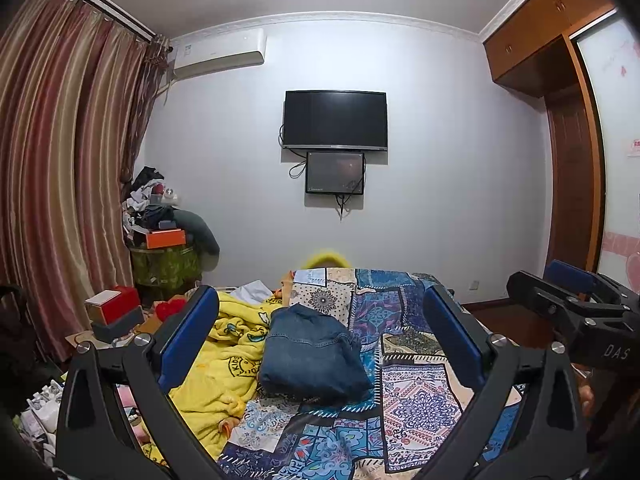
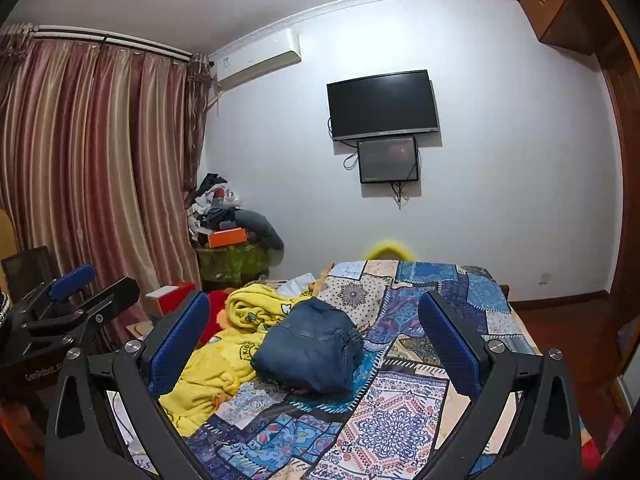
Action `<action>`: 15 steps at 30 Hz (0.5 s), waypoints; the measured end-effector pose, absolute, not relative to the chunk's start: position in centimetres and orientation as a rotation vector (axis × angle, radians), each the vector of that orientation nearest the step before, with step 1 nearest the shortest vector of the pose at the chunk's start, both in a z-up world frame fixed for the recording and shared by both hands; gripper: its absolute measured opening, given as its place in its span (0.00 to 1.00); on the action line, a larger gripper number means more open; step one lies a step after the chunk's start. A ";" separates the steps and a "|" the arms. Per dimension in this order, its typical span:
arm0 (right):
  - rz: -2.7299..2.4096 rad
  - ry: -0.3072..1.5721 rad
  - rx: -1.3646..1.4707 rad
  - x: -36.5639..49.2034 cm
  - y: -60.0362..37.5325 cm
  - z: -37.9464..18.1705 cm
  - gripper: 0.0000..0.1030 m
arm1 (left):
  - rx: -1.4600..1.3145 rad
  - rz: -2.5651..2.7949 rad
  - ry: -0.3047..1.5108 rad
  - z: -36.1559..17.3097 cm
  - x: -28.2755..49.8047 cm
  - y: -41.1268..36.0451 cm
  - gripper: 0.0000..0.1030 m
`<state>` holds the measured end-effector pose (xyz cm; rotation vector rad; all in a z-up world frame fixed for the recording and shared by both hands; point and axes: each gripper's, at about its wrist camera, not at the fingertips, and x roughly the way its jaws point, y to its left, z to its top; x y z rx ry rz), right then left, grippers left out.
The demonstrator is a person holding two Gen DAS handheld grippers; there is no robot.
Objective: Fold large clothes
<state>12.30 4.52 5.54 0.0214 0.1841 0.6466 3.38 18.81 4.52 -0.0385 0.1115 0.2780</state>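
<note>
Jeans [image 1: 314, 354] folded on patchwork bedspread [image 1: 416, 400]

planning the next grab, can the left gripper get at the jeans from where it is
Probably yes. The left gripper is open and empty, the jeans lie bundled on the quilt straight ahead between its fingers, and nothing lies between them; the yellow blanket only borders their left.

We see our left gripper [image 1: 320, 336] held wide apart above a folded denim garment [image 1: 314, 354] lying on a patchwork bedspread [image 1: 416, 408], a yellow blanket [image 1: 224, 364] touching its left side.
</note>
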 end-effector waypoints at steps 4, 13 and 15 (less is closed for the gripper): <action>0.646 0.183 0.021 12.3 4.6 5.5 1.00 | -0.044 0.276 0.115 4.5 3.5 18.9 0.99; 0.637 0.181 0.011 12.3 4.5 5.7 1.00 | -0.055 0.270 0.127 4.2 3.8 19.1 1.00; 0.635 0.181 0.010 12.3 4.4 5.8 1.00 | -0.058 0.265 0.132 4.2 3.9 19.1 1.00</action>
